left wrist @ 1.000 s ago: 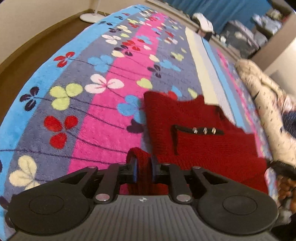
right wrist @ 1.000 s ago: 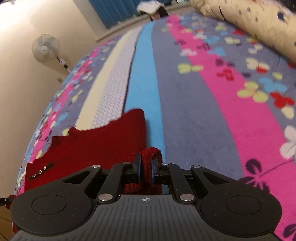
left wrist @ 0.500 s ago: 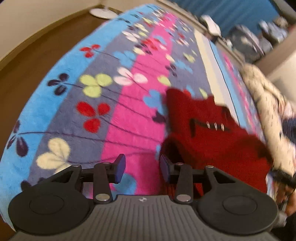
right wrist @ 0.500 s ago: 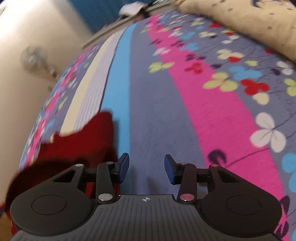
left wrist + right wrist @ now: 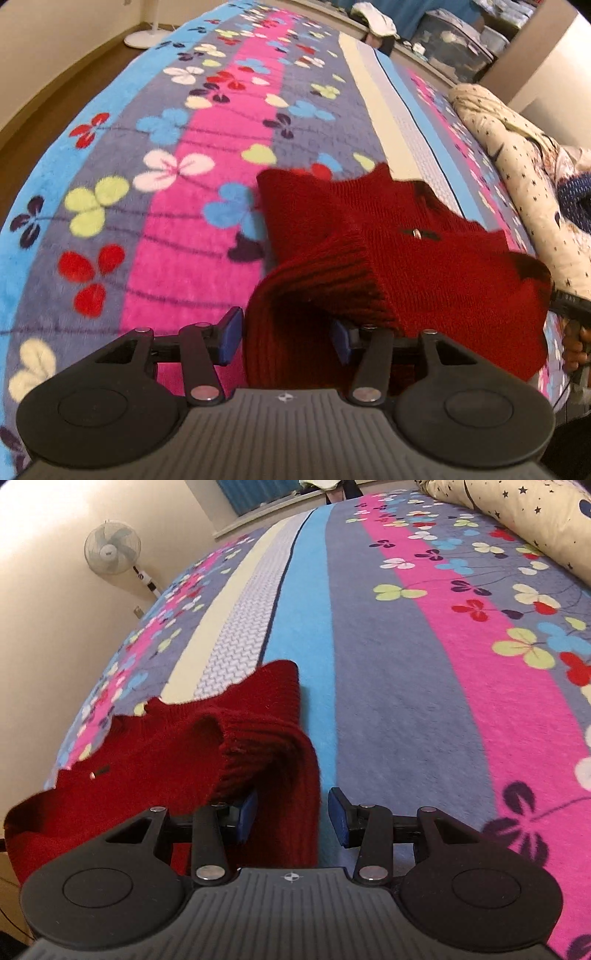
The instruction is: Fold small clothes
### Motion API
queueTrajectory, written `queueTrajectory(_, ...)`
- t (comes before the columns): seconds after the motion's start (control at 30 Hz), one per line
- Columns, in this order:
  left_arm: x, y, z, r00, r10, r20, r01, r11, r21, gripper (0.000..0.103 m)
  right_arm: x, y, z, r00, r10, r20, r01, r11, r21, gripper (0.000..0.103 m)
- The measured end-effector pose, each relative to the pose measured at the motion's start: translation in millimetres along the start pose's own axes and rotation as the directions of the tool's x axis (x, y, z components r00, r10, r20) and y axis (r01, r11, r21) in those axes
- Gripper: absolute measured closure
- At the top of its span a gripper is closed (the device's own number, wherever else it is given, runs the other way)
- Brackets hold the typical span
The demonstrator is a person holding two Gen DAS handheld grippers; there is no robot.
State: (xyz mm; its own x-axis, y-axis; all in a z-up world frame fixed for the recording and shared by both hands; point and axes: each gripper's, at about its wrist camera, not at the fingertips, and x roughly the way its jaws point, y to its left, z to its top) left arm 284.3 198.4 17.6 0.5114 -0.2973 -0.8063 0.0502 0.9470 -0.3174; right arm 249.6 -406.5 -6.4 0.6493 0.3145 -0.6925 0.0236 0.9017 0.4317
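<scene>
The dark red knitted sweater (image 5: 424, 266) lies on the flower-patterned striped blanket (image 5: 207, 206), hem doubled forward. The left gripper (image 5: 286, 338) is opening around loose hem; the right gripper (image 5: 291, 814) is released. Next, probably, a sideways fold.

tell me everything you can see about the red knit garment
The red knit garment is a small, dark red piece with ribbed edges and a dark strap with a metal stud. It lies rumpled on the flowered blanket, a ribbed fold raised near the cameras. Cloth sits between the opening jaws of the left gripper; neither pad presses it.
</scene>
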Motion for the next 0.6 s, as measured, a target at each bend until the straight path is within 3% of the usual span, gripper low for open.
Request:
queueTrajectory(0.23, 15.2, 2.3, 19.2, 0.999, 0.042, 0.022, -0.041, 0.998, -0.053, 0.047, 13.4, 4.0, 12.3, 0.999, -0.002, 0.035, 0.000, 0.999, 0.044, 0.058)
queueTrajectory(0.43, 17.1, 19.2, 28.0, 0.995, 0.086, 0.052, -0.074, 0.977, -0.198, 0.049, 14.0, -17.9, 20.5, 0.994, -0.048, 0.097, 0.024, 0.972, 0.234, 0.058)
queueTrajectory(0.6, 18.5, 20.8, 27.8, 0.999, 0.044, 0.031, -0.037, 0.980, -0.198, 0.049, 16.8, -20.3, 18.6, 0.997, -0.025, 0.073, 0.008, 0.974, 0.226, 0.058)
